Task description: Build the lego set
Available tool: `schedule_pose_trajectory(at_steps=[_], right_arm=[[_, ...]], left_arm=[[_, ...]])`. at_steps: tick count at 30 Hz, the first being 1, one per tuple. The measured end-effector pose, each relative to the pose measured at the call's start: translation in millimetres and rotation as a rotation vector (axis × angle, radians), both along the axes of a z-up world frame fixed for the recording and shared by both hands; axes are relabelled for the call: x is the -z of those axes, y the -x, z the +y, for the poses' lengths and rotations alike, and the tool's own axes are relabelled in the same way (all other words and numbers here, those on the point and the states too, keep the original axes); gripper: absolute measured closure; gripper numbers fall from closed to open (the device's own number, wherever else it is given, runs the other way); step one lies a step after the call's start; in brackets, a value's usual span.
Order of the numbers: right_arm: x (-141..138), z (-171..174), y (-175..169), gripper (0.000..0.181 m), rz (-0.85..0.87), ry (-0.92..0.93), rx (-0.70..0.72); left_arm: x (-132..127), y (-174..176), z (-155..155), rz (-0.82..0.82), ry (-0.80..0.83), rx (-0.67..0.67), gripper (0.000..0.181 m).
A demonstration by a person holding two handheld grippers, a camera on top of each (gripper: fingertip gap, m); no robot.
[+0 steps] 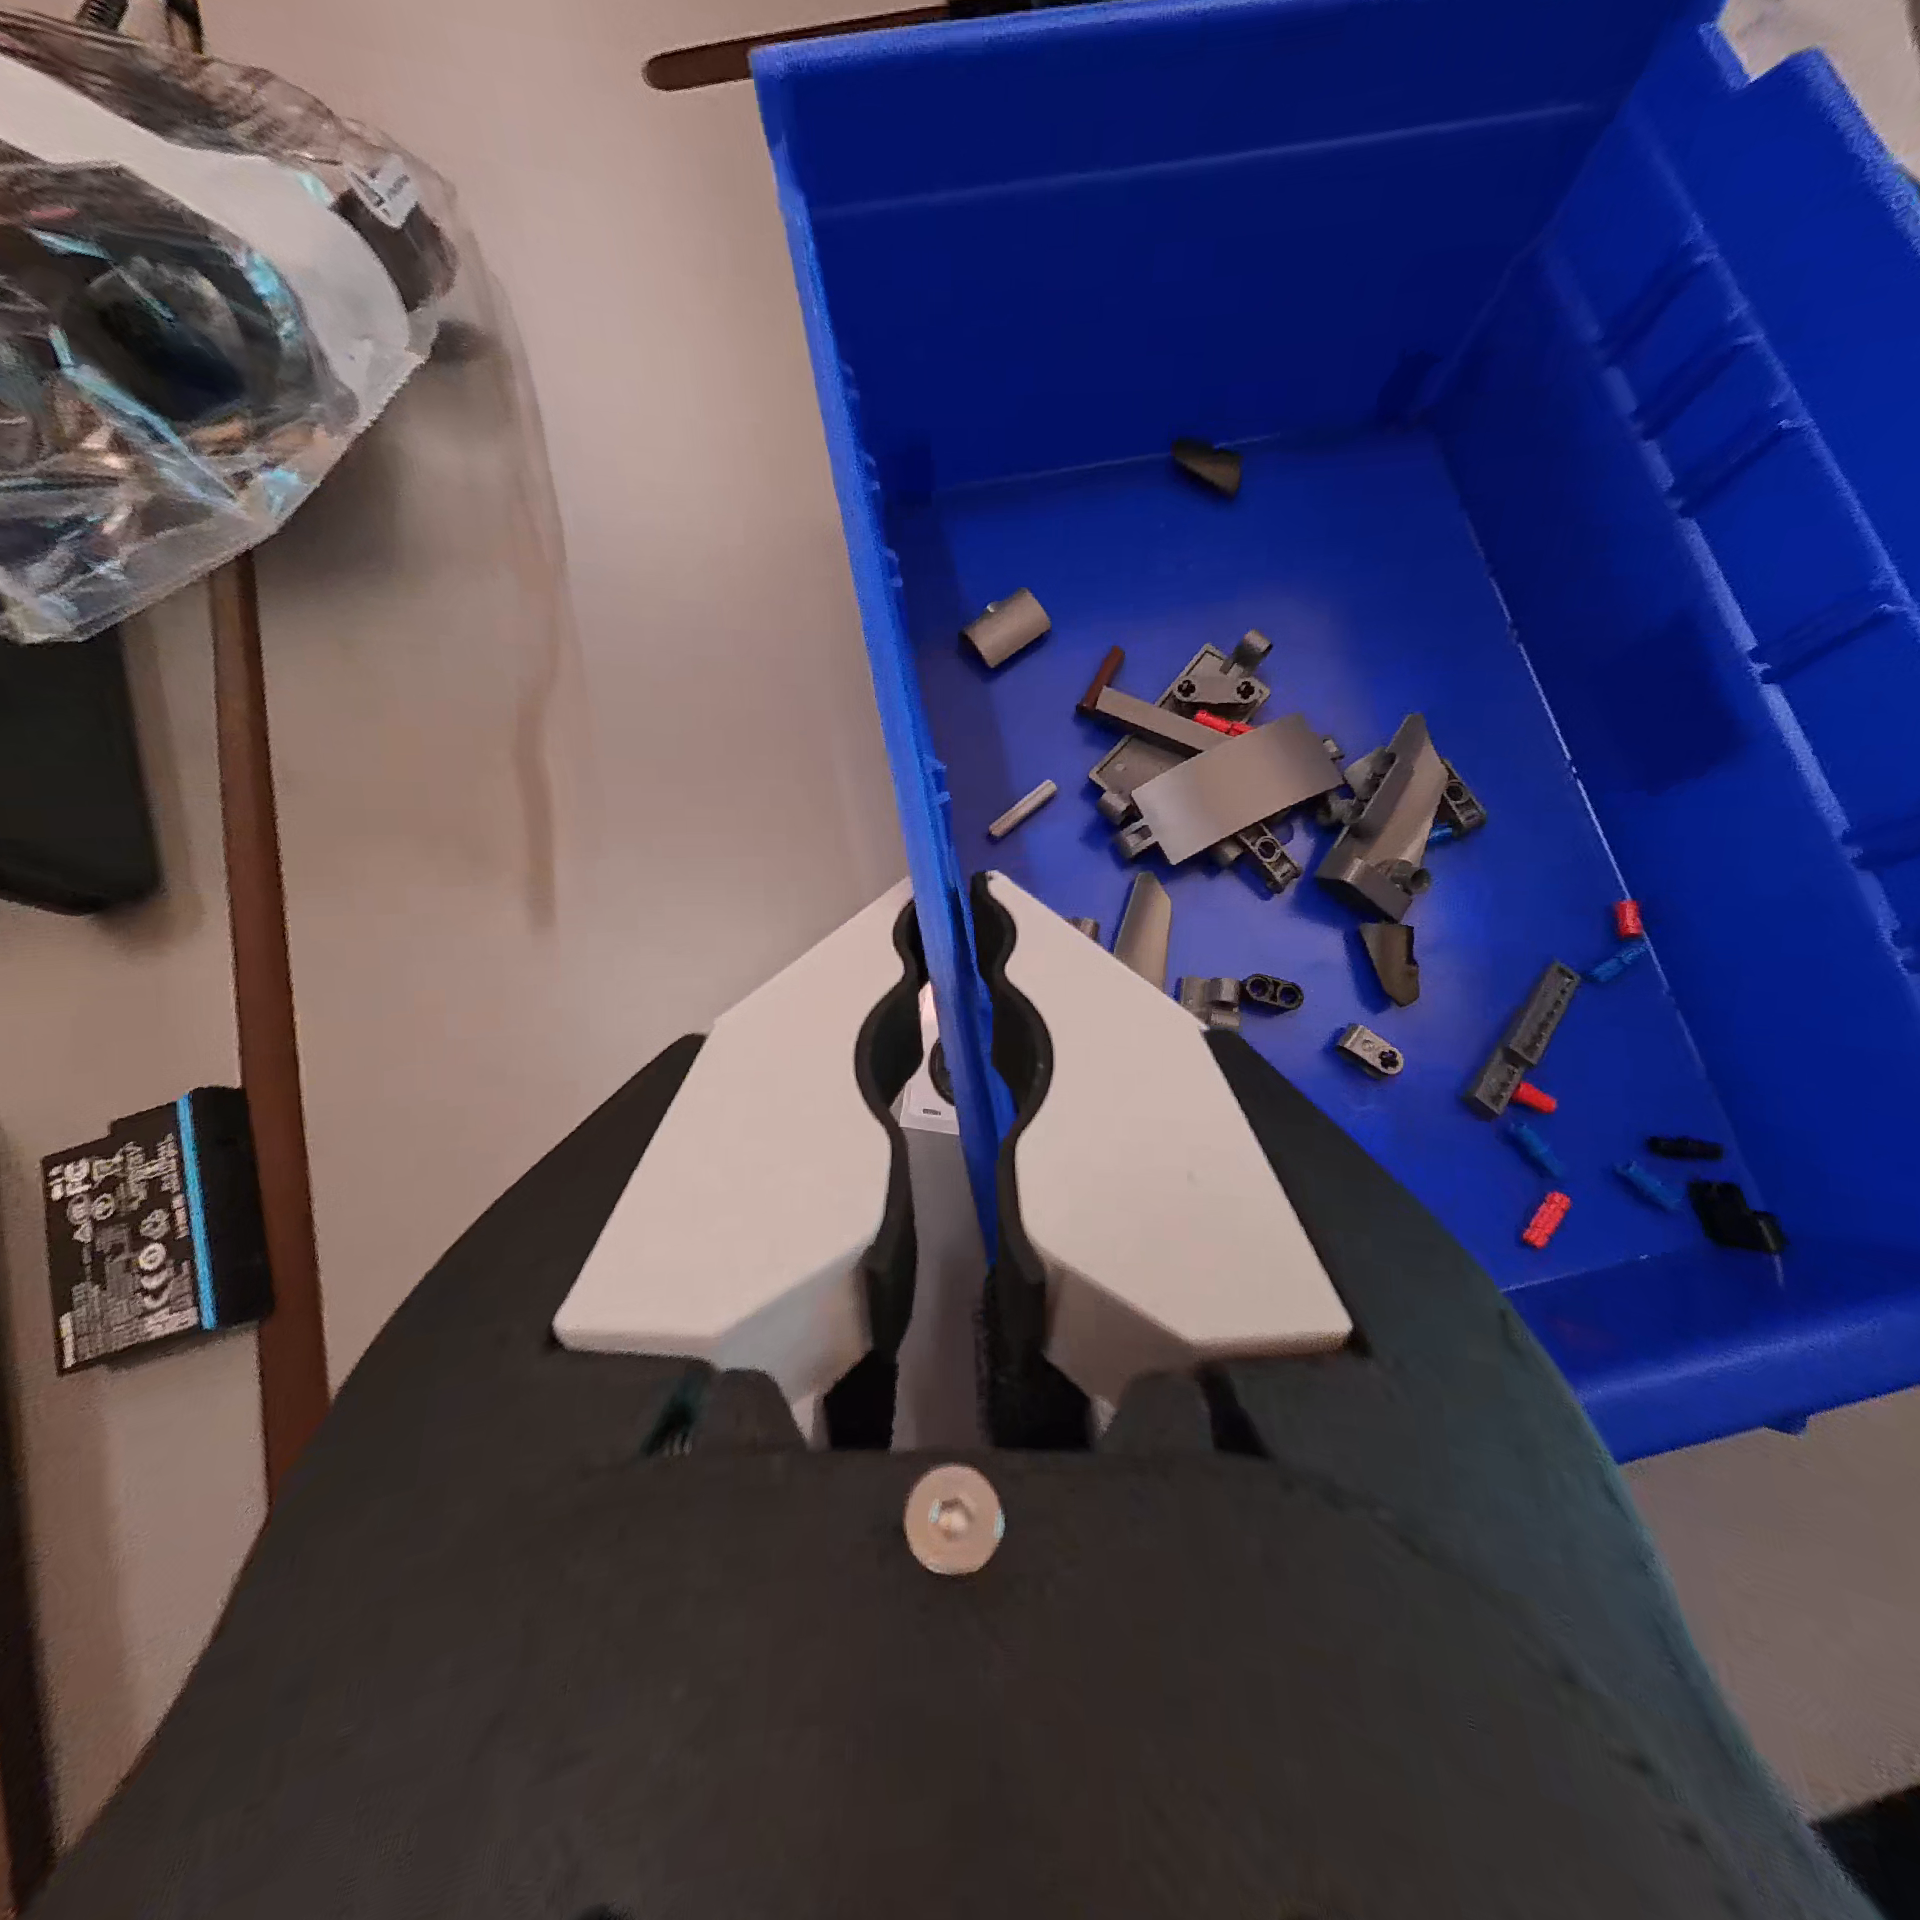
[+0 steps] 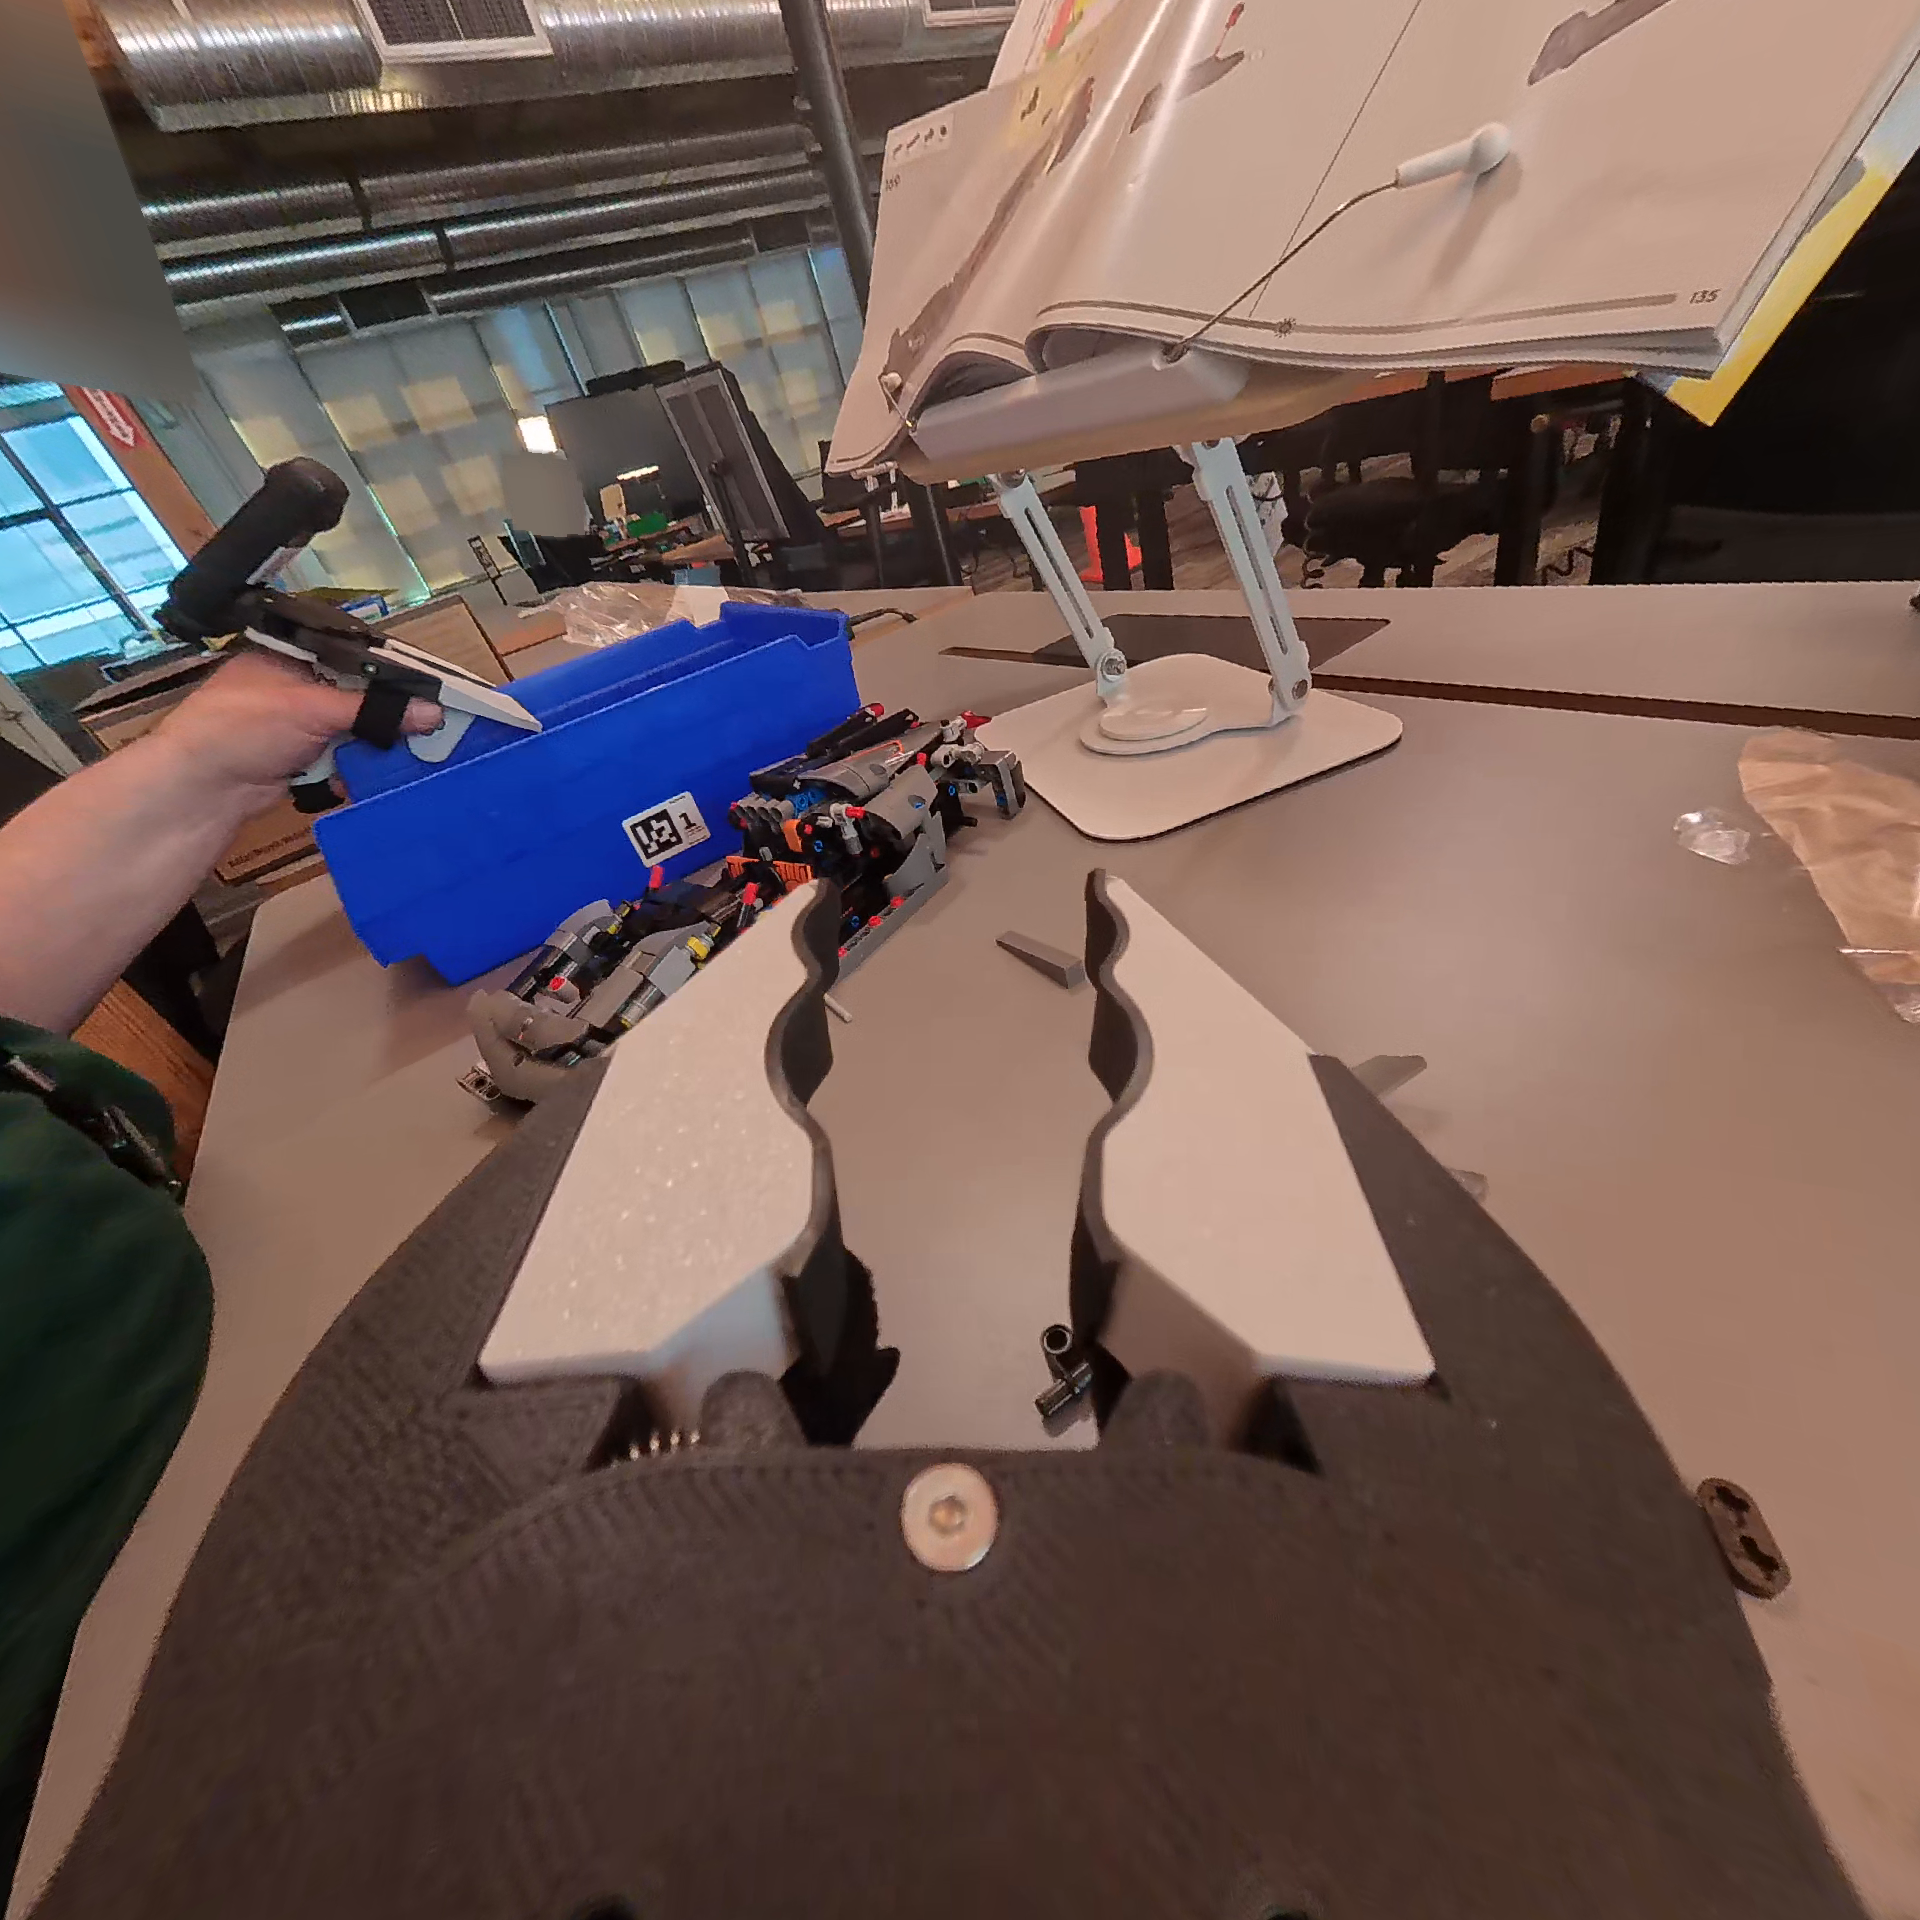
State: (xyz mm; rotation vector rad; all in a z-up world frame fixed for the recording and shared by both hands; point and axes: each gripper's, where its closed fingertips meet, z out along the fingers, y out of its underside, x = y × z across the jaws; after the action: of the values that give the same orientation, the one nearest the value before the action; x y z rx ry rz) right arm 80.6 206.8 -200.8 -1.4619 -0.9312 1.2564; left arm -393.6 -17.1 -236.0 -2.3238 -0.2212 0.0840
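1. Right tool (image 2: 951,987): fingers apart, empty, over the tabletop (image 2: 1558,1039).
2. Left tool (image 1: 951,904): clamped on the blue bin (image 1: 1195,312) wall, tilting it; loose pieces (image 1: 1247,790) remain inside.
3. Lego model (image 2: 748,904): largely built yet judged unfinished, at 11 o'clock beside the bin; long axis runs 7-to-1 o'clock.
4. Instruction book (image 2: 1351,208): open on its stand, 1 o'clock.

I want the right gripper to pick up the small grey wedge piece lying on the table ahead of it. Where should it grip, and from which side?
Grip the wedge across its thick end, coming from above with the open right gripper. It lies flat on the table and tapers to a thin tip, which would probably slip from the fingers. It lies apart from the model.
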Motion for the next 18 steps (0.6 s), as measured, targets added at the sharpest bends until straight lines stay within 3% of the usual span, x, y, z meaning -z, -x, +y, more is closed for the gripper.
schedule_pose_trajectory(at_steps=[1, 18], right_arm=[[-0.7, -0.1, -0.4, 0.135, 0.005, 0.000, -0.001], [-5.0, -0.7, -2.2, 0.135, 0.044, 0.009, -0.026]], left_arm=[[0.2, 4.9, -1.7, 0.010, 0.004, -0.017, 0.179], [1.2, 86.5, -10.5, 0.057, 0.037, -0.109, 0.178]])
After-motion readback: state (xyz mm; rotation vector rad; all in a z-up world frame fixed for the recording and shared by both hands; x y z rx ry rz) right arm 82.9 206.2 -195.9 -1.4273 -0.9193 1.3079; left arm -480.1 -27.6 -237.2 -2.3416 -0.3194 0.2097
